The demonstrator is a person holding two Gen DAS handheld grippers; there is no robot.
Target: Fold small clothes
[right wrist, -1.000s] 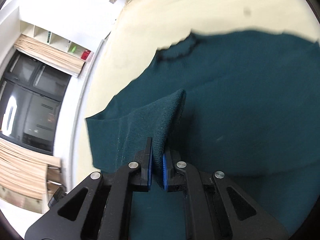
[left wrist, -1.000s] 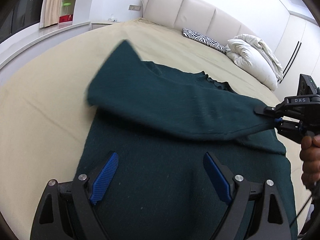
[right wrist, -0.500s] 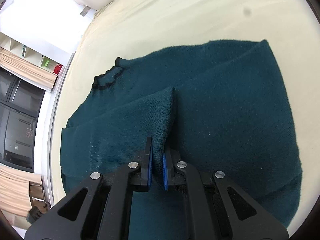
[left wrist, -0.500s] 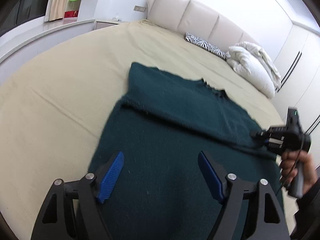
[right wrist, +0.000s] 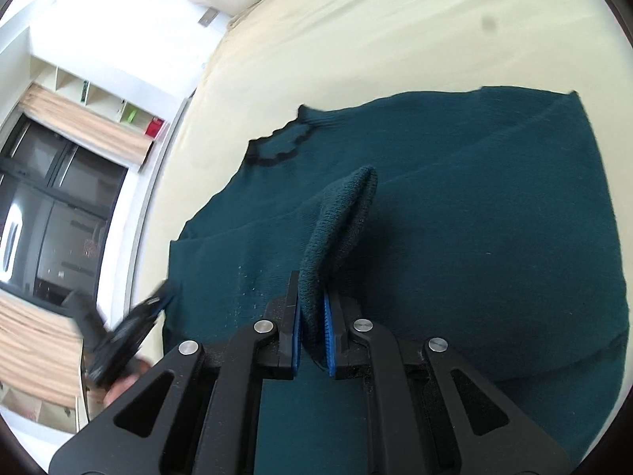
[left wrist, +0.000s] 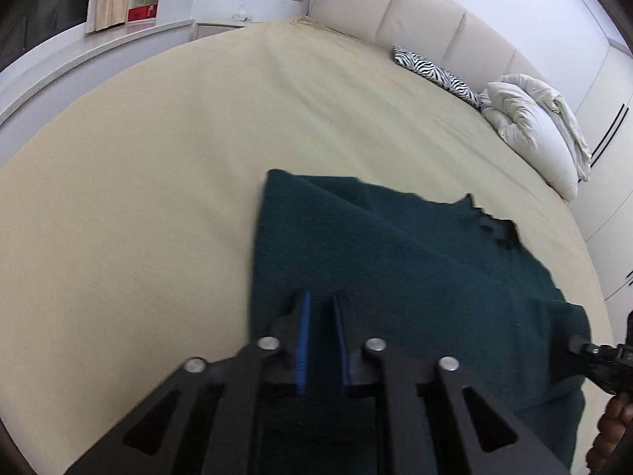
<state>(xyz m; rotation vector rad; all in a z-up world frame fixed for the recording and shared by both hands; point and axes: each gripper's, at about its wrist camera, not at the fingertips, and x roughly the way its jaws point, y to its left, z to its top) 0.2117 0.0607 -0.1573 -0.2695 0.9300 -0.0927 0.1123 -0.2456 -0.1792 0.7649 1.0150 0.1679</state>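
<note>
sleeve pinched on the right, left jaws drawn in over the sweater

a dark teal knit sweater [left wrist: 415, 277] lies spread flat on the beige bedspread [left wrist: 138, 182] of a wide bed, its dark scalloped neckline [right wrist: 277, 150] turned toward the padded headboard [left wrist: 415, 12]. one sleeve is folded across the body of the garment, making a diagonal ridge over the chest.

the right gripper [right wrist: 312, 332] has its blue-lined jaws pressed together on the sleeve cuff [right wrist: 340, 217]; the ribbed end stands up out of the jaws in a soft upright loop while the rest of the sleeve trails back over the sweater. a hand [left wrist: 609, 427] shows at the edge of the left view, under this tool.

the left gripper [left wrist: 319, 340] hangs over the near left part of the sweater, close to its side edge. its jaws have just been closing and now stand nearly together with only a thin slot between them. no fabric rises between the pads; the knit seen in the slot looks like the flat sweater below, though i cannot tell whether the tips touch it. in the right view this tool is a blur at the sweater's edge.

a zebra-print cushion [left wrist: 435, 69] and a rumpled white duvet [left wrist: 542, 126] sit near the headboard, well apart from the sweater.
</note>
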